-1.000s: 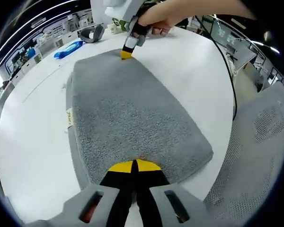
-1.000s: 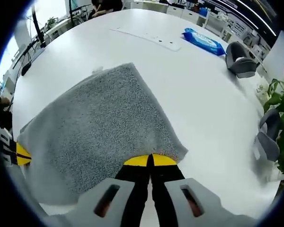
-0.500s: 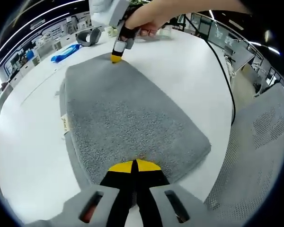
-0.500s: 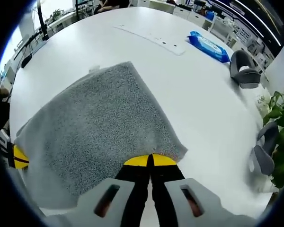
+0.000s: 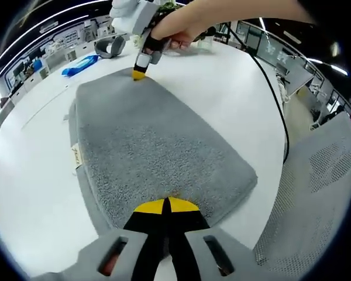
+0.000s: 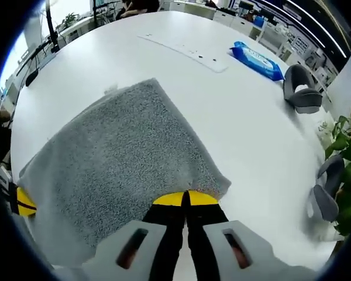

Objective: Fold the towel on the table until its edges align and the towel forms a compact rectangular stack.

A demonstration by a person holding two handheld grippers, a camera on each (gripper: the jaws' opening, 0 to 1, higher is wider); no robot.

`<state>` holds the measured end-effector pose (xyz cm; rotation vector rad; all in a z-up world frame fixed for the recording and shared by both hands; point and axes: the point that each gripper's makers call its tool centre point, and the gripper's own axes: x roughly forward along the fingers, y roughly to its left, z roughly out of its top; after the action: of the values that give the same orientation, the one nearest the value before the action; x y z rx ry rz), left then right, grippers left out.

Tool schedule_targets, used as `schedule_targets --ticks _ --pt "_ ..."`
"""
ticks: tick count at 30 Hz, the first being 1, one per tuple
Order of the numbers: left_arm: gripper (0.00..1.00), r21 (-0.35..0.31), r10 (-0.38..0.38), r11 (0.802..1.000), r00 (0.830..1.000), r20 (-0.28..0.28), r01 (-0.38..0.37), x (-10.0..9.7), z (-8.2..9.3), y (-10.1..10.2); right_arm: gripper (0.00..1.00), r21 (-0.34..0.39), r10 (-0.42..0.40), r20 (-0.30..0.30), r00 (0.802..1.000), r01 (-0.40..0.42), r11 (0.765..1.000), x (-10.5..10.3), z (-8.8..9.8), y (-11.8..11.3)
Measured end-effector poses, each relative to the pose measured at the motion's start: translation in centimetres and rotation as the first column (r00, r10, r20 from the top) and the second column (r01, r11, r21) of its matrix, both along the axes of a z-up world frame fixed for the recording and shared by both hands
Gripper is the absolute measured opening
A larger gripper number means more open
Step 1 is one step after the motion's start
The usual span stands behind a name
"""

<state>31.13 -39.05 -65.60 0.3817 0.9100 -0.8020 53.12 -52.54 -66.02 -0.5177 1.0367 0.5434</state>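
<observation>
The towel (image 6: 123, 170) is lying on the table (image 6: 245, 123); a packet (image 6: 256, 58) is lying far beyond it.

Your grey, speckled-pile towel (image 5: 158, 146) lies on a plain white table (image 5: 29, 175), a small cream label (image 5: 76, 156) showing at its edge. Your left gripper (image 5: 167, 206) has yellow tips over black jaws and a light grey body, as does your right gripper (image 6: 186, 199). Toward the table's far edge sit a bright blue packet (image 6: 256, 58) and a grey headset (image 6: 301, 91); green leaves (image 6: 350, 146) and a grey mesh chair (image 5: 322, 193) stand at its sides.
</observation>
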Motion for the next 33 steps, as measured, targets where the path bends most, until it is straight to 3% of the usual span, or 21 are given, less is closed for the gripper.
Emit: schedule_targets --ticks 19,25,33 --pt "0.0 0.009 -0.046 0.999 0.999 0.017 0.046 0.8 -0.1 -1.7 0.0 0.002 0.02 0.02 1.0 -0.02 1.0 2.1 0.0 0.5" --pt "0.0 0.054 -0.088 0.995 0.993 0.074 0.085 1.1 -0.1 -2.2 0.0 -0.002 0.021 0.027 0.999 -0.021 1.0 2.7 0.0 0.7" --pt "0.0 0.034 -0.075 0.997 0.994 0.079 0.073 1.8 0.0 -2.3 0.0 -0.008 0.029 0.037 0.999 -0.029 1.0 3.6 0.0 0.9"
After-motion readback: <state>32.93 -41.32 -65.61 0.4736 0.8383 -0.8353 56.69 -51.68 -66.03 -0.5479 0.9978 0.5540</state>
